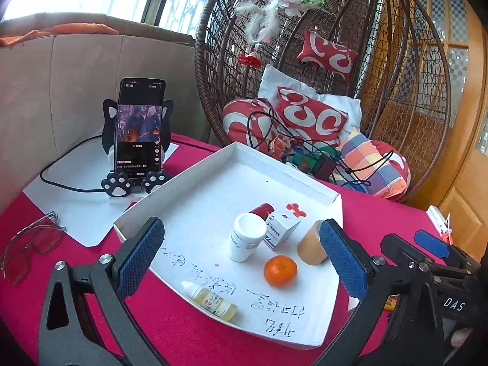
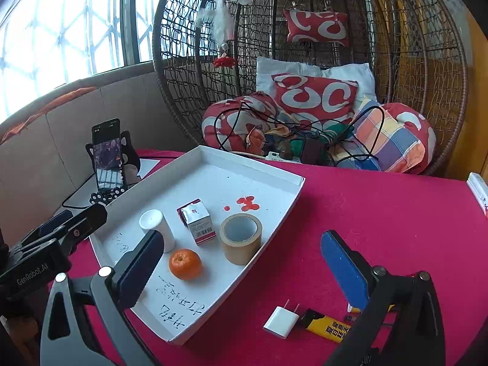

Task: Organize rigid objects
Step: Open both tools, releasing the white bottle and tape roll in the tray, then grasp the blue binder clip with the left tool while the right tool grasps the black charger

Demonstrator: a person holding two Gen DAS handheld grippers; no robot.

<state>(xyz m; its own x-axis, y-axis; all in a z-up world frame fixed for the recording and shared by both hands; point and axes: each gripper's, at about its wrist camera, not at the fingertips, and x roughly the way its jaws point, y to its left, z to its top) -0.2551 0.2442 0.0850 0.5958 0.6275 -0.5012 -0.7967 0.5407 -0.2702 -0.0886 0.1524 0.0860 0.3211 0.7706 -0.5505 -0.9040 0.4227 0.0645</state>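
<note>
Hovering over the near edge of the white tray [image 1: 195, 183], the left gripper [image 1: 241, 253] stood fully released, its blue pads spread wide with nothing between them. The right gripper [image 2: 244, 262] was equally released and empty, poised above the red-covered bench [image 2: 381, 213] just right of the tray.

Inside the tray sat the items apparently already sorted: a white pill bottle [image 1: 247, 238] upright, a small medicine box [image 1: 282, 228] just behind it, an orange [image 1: 280, 270] near the front, and a roll of brown tape [image 2: 241, 238] standing on end by the right wall. A small dropper bottle [image 1: 213, 300] lay on its side at the near edge, probably set down that way because it is narrow and would tip easily. The tray's low walls likely serve to keep the loose things gathered.

Still outside the tray, on the bench near the right gripper, lay a white plug adapter [image 2: 282, 321] and a yellow lighter [image 2: 328, 326]; these looked like the next candidates to collect.

Part of the lighter was covered by the right gripper's finger, and a small object beside it could not be identified. The tape roll was half hidden behind the left gripper's pad in the left wrist view, and the dropper bottle did not show at all in the right wrist view. Handwriting on the tray floor was not legible. Eyeglasses [image 1: 30, 244] lay at the far left, cut by the fisheye edge.
</note>
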